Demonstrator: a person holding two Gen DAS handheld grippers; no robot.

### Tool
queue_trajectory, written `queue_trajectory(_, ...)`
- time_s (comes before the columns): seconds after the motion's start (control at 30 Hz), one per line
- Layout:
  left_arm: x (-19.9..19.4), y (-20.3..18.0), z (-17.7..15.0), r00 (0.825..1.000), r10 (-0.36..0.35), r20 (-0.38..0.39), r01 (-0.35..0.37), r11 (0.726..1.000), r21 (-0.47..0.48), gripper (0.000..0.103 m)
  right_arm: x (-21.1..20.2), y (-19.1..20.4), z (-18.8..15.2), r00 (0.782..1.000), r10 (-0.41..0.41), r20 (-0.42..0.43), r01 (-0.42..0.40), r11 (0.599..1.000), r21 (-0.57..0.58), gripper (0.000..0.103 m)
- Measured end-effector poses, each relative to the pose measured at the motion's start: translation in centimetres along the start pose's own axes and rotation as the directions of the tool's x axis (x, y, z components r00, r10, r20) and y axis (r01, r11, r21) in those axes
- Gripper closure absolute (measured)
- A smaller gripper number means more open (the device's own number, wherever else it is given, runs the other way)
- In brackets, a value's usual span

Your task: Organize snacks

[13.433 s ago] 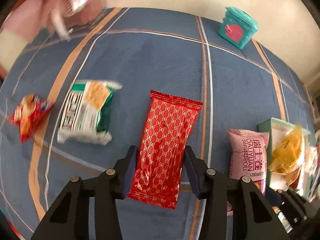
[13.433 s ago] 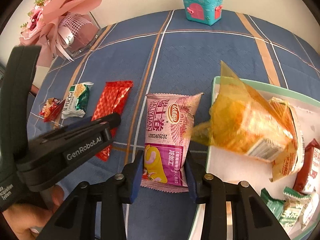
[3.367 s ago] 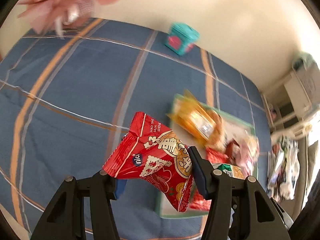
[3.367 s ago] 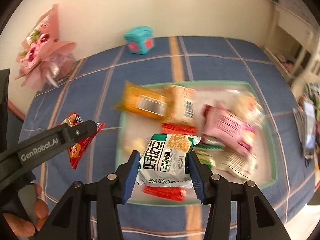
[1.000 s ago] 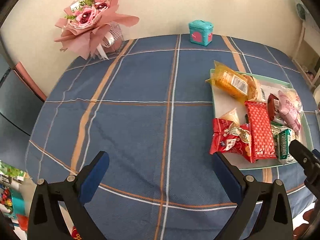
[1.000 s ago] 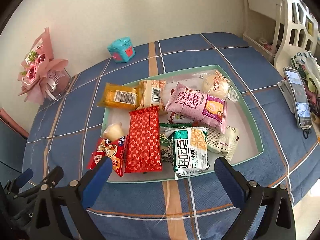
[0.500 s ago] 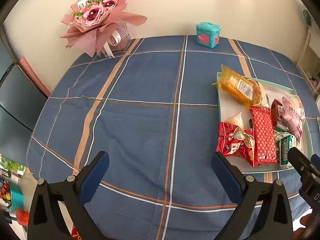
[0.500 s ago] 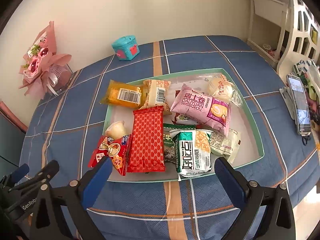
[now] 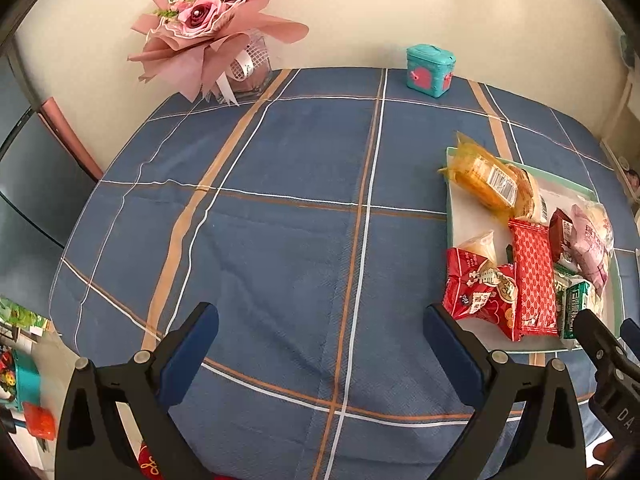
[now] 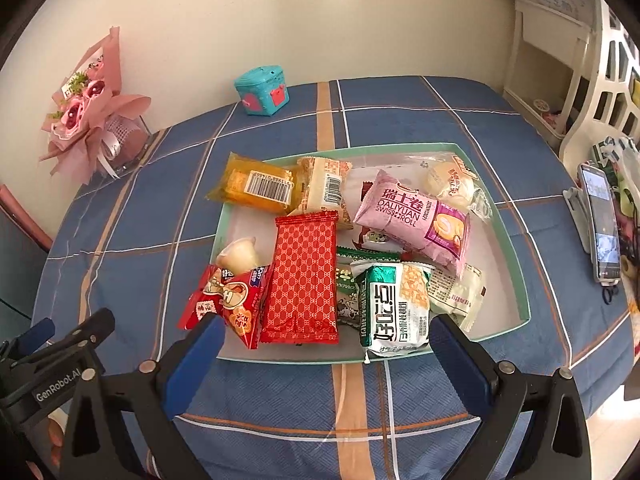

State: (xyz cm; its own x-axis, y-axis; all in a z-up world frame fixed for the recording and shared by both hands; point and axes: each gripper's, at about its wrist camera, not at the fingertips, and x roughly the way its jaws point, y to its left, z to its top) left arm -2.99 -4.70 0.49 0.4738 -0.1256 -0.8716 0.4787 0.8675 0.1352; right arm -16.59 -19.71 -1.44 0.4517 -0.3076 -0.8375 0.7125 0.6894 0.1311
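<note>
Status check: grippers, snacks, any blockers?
Left gripper open, empty; right gripper open, empty. Snack packets all lie in the green tray; red cartoon packet overhangs its left rim. No snack visible on the blue tablecloth; nothing in the way.

A blue plaid tablecloth [image 9: 280, 216] with orange and white stripes covers the table, which meets a plain cream wall [image 10: 280, 20] on the far side. On the right stands white openwork furniture [image 10: 600, 92], perhaps a shelf unit. Soft daylight falls evenly.
</note>
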Motion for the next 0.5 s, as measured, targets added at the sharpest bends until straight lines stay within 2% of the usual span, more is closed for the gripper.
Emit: queue_trajectory(0.5,0.19,0.36,0.07,1.000,0.003,-0.012,-0.003,1.000,-0.015,0.001,0.06,0.51,-0.06,1.000,0.003,-0.005,-0.003,1.000,-0.014,0.000)
